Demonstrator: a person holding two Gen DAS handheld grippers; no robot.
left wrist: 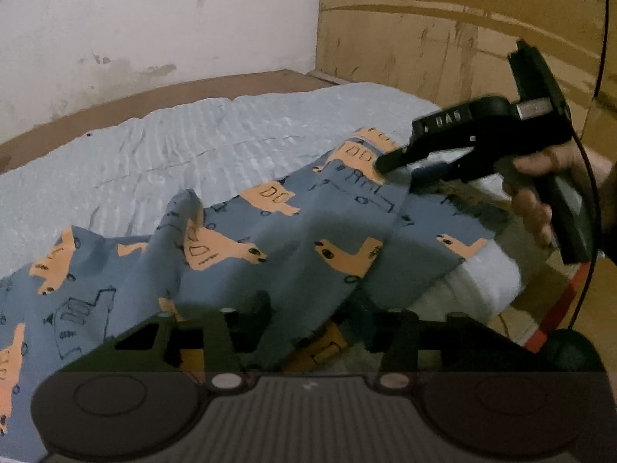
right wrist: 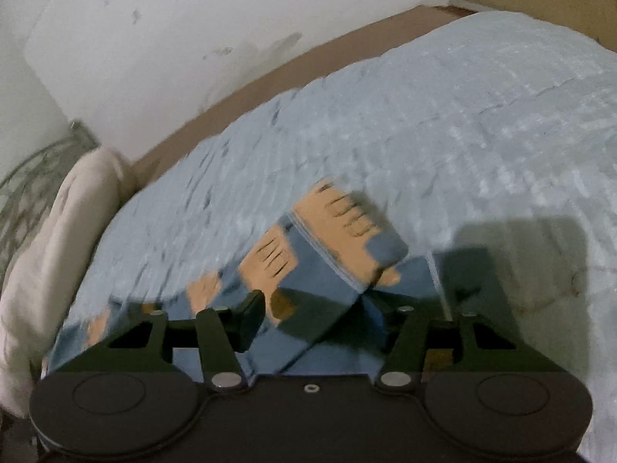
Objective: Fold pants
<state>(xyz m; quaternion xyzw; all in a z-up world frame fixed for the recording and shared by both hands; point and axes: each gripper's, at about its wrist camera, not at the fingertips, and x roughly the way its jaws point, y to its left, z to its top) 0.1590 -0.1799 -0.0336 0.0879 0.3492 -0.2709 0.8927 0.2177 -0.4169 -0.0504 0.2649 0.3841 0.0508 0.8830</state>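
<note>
your left gripper [left wrist: 312,320] sits low at the near edge in the left wrist view, with the blue printed pants [left wrist: 270,247] bunched between its fingers; it looks clamped on the cloth, though the contact is partly hidden. pants are raised and draped over the pale blue bedspread [left wrist: 193,142], trailing left and near. far right, your right gripper [left wrist: 389,162] pinches a hem corner, your right hand [left wrist: 540,193] on its handle.

right wrist view, blurred: the jaws stand apart but folded pants cloth fills the gap and a corner sticks up beyond, so it reads as gripping the pants. cream bundle [right wrist: 58,250] lies at the left bed edge.

risk: thin pinch at the right corner could slip if you pull the two ends apart. uneven lift would skew the fold, and slack cloth could drag wrinkles into the bedspread.
</note>
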